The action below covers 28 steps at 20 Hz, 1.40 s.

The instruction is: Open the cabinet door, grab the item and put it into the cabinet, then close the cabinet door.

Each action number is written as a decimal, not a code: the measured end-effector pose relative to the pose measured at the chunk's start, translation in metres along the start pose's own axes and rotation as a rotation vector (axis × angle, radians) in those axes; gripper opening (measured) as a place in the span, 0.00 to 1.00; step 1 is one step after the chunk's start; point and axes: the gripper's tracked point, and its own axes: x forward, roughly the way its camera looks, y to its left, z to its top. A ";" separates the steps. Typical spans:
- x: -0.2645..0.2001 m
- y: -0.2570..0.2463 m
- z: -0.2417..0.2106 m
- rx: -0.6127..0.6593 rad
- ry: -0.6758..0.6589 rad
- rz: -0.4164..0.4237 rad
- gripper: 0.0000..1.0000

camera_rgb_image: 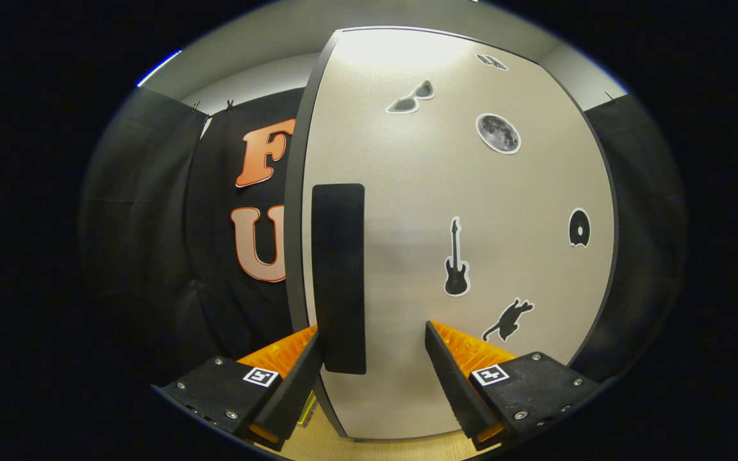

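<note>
While the tongs [374, 346] stand apart, clamping nothing, the cabinet door [459, 192] rises directly ahead of them, its dark vertical handle [338, 275] just inside the left finger [292, 371], with stickers [457, 259] across its pale face.

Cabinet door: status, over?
Claw open, straddling the lower end of the black handle, no squeeze visible. Cabinet door looks shut or nearly so, stickers facing the camera. Nothing blocking the handle.
</note>
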 end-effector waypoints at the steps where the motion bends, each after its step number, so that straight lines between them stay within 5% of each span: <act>1: -0.010 0.001 0.003 -0.005 -0.006 0.006 0.94; 17: -0.255 -0.073 0.039 -0.041 -0.014 -0.150 0.95; 28: -0.315 -0.078 0.040 -0.034 -0.023 -0.177 0.95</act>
